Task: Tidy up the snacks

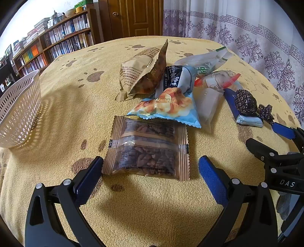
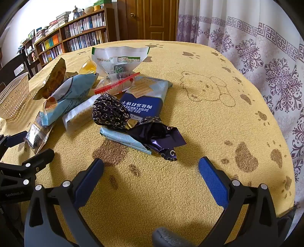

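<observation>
A pile of snack packets lies on the yellow paw-print cloth (image 1: pixel 76 106). Nearest my left gripper (image 1: pixel 151 165) is a brown see-through packet (image 1: pixel 146 150), lying flat just ahead of the open fingers. Behind it sit a light blue packet (image 1: pixel 171 108), a tan paper bag (image 1: pixel 140 70) and a white packet (image 1: pixel 205 64). My right gripper (image 2: pixel 151 165) is open above bare cloth, just short of a dark purple wrapped candy (image 2: pixel 108 112) resting on a blue soda cracker pack (image 2: pixel 142 106). The white basket (image 1: pixel 19 112) stands at the left.
The right gripper's black frame (image 1: pixel 275 161) shows at the right edge of the left wrist view. A bookshelf (image 1: pixel 57 41), a wooden door (image 1: pixel 133 17) and patterned curtains (image 2: pixel 256 47) stand beyond the table. The cloth's right edge (image 2: pixel 285 152) drops off near the curtain.
</observation>
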`<act>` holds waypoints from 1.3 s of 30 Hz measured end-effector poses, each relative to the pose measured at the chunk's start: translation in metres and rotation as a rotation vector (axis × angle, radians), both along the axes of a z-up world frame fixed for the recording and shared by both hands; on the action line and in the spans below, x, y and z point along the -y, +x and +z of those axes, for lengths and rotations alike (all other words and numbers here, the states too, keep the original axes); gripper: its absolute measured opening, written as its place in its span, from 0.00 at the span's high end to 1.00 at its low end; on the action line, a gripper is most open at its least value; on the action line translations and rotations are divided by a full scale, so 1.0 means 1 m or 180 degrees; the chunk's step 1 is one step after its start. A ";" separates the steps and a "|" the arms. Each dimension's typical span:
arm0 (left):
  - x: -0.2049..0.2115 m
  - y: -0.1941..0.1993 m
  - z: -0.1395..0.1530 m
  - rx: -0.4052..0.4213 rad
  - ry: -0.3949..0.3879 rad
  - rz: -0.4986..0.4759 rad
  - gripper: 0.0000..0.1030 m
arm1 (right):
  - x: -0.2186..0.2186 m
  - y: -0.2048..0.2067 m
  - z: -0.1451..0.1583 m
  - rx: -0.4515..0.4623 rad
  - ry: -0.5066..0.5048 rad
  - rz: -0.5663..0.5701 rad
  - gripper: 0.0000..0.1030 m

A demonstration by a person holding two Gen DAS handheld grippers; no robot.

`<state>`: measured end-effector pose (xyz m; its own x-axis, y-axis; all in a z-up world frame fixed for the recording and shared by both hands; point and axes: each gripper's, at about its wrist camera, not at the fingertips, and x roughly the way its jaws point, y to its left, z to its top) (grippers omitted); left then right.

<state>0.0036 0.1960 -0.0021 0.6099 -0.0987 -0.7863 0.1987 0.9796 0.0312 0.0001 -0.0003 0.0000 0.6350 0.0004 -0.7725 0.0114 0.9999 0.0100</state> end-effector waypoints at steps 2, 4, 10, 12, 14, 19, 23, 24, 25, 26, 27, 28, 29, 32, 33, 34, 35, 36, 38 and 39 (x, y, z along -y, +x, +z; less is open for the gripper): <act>0.000 0.000 0.000 0.0000 0.0000 0.0000 0.02 | 0.000 0.000 0.000 0.0000 -0.0001 0.0000 0.05; 0.000 0.000 0.000 0.0000 -0.0001 0.0000 0.02 | 0.000 0.000 0.000 0.0001 -0.0001 0.0000 0.05; 0.000 0.000 0.000 0.0000 -0.0001 0.0000 0.02 | 0.000 0.000 0.000 -0.0001 0.0001 -0.0001 0.05; 0.000 0.000 0.000 0.0001 -0.0001 0.0000 0.02 | 0.000 0.000 0.000 -0.0001 0.0002 -0.0004 0.05; 0.000 0.000 0.000 0.0000 -0.0002 0.0000 0.02 | -0.001 0.000 0.000 -0.0002 0.0003 -0.0014 0.05; 0.000 0.001 0.000 -0.0002 -0.0002 -0.0001 0.02 | -0.004 -0.002 -0.001 -0.0004 -0.0003 -0.0030 0.05; 0.000 0.001 0.000 -0.0002 0.0010 0.0003 0.02 | -0.004 -0.001 -0.002 -0.0010 -0.0007 -0.0033 0.05; 0.001 0.001 -0.001 -0.0002 0.0011 0.0004 0.02 | -0.005 -0.001 -0.002 -0.0012 -0.0010 -0.0034 0.05; 0.001 0.001 -0.001 -0.0002 0.0012 0.0003 0.02 | -0.003 -0.001 -0.002 -0.0014 -0.0009 -0.0037 0.05; 0.001 0.001 -0.001 -0.0003 0.0010 0.0003 0.02 | -0.001 -0.002 -0.002 -0.0015 -0.0008 -0.0038 0.05; 0.001 0.001 -0.001 -0.0003 0.0010 0.0002 0.02 | -0.001 -0.001 -0.002 -0.0015 -0.0007 -0.0036 0.05; 0.001 0.001 -0.001 -0.0004 0.0010 0.0001 0.02 | -0.001 -0.001 -0.002 -0.0015 -0.0006 -0.0036 0.05; 0.001 0.001 -0.001 -0.0004 0.0010 0.0001 0.02 | -0.001 -0.001 -0.002 -0.0016 -0.0006 -0.0036 0.05; 0.000 0.002 -0.001 -0.0005 0.0010 0.0001 0.02 | -0.001 -0.001 -0.001 -0.0016 -0.0005 -0.0036 0.05; 0.000 0.002 -0.001 -0.0005 0.0009 0.0002 0.02 | -0.001 -0.001 -0.002 -0.0014 -0.0004 -0.0035 0.05; 0.000 0.002 -0.001 -0.0004 0.0010 0.0002 0.02 | -0.001 -0.001 -0.001 -0.0014 -0.0003 -0.0035 0.05; 0.000 0.002 -0.001 -0.0005 0.0010 0.0003 0.02 | -0.001 -0.001 -0.001 -0.0017 -0.0005 -0.0036 0.05; 0.000 0.002 -0.001 -0.0005 0.0010 0.0003 0.02 | -0.001 -0.001 -0.001 -0.0017 -0.0007 -0.0037 0.05; 0.000 0.002 -0.001 -0.0006 0.0010 0.0003 0.02 | -0.001 -0.001 -0.001 -0.0016 -0.0004 -0.0036 0.05; 0.000 0.002 -0.001 -0.0006 0.0009 0.0003 0.02 | -0.001 -0.001 -0.001 -0.0017 -0.0006 -0.0038 0.05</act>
<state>0.0056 0.1958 -0.0026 0.6085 -0.0957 -0.7878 0.1977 0.9797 0.0337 -0.0009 0.0011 -0.0014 0.6309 -0.0085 -0.7758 0.0233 0.9997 0.0080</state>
